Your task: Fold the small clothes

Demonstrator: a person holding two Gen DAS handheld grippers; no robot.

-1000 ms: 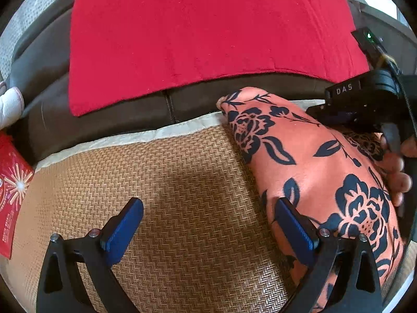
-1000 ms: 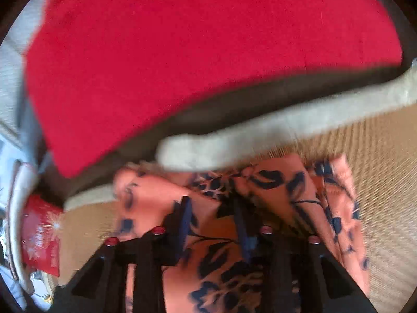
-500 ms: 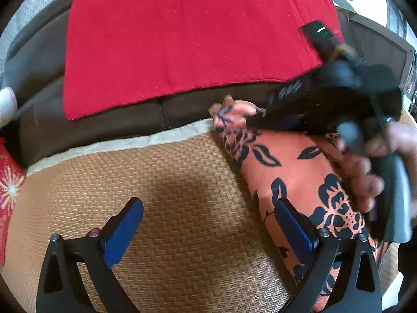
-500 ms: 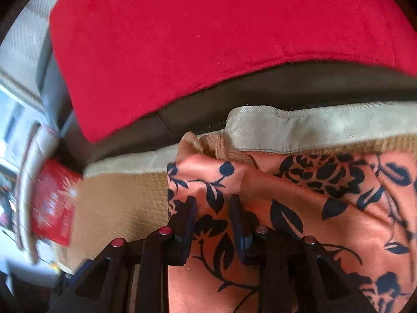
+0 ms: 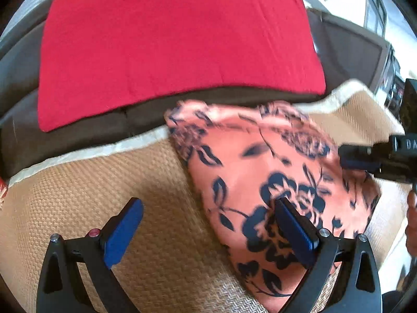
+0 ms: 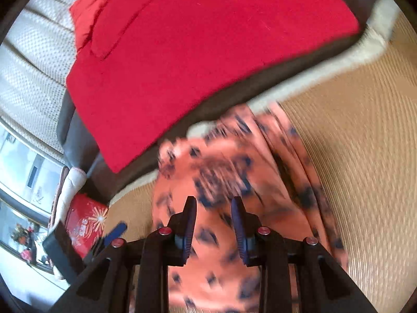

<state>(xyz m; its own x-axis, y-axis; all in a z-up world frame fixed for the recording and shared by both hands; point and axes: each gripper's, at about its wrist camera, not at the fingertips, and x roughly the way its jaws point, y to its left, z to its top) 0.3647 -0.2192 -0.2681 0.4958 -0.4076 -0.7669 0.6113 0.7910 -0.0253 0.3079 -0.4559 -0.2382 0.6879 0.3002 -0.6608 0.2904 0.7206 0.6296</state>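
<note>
so far the coral floral garment (image 5: 250, 172) lies folded into a narrow bundle on the woven sofa mat (image 5: 156, 234), neither the wide-open left gripper (image 5: 208, 232) nor the part-open right gripper (image 6: 213, 232) gripping it, so tidying seemingly remains.

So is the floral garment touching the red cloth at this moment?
Apart. In the left wrist view a strip of dark sofa cushion shows between the top edge of the floral garment and the lower edge of the red cloth.
</note>
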